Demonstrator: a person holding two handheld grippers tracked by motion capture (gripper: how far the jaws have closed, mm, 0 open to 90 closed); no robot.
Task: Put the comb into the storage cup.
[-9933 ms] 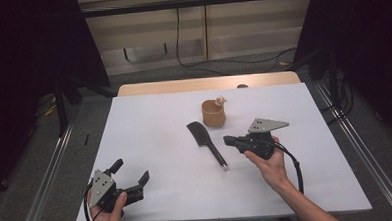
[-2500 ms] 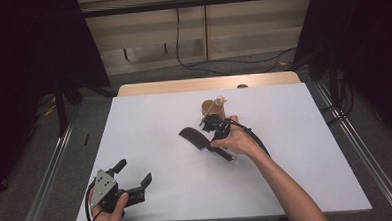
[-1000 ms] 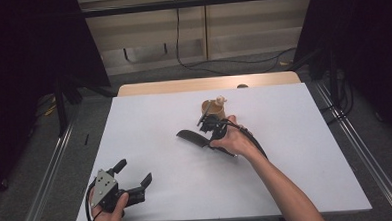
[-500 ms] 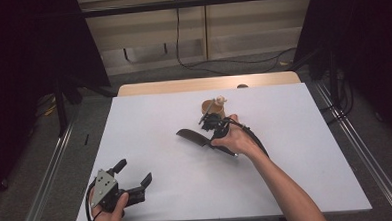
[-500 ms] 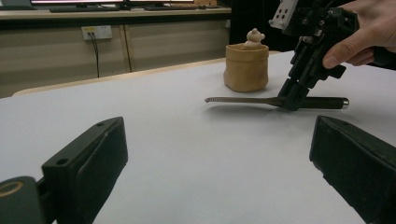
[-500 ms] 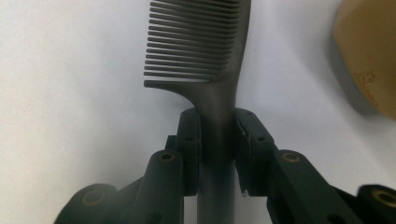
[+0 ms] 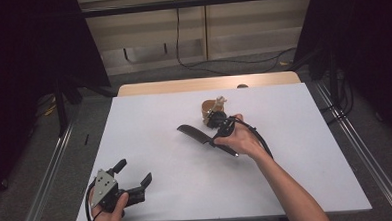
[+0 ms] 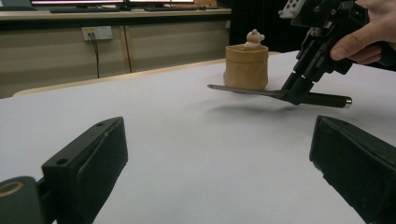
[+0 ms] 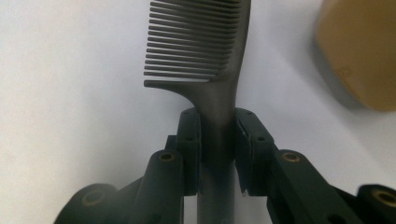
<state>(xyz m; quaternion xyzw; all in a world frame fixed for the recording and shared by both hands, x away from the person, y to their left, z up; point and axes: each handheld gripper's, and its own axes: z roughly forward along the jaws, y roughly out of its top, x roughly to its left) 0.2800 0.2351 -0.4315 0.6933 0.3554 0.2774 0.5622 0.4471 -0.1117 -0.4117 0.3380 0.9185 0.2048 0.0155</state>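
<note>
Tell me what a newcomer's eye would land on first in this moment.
Most striking is the dark comb clamped by its handle in the right gripper and held level just above the middle of the white table. Right behind it stands a small tan pot with a bear figure on top. At the near left corner the left gripper rests open.

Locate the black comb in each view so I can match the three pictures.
High view: comb at table centre, held by the right gripper.
Left gripper view: comb upper right, lifted off the table.
Right gripper view: comb top centre, handle clamped.
Shared landmark: tan pot.
</note>
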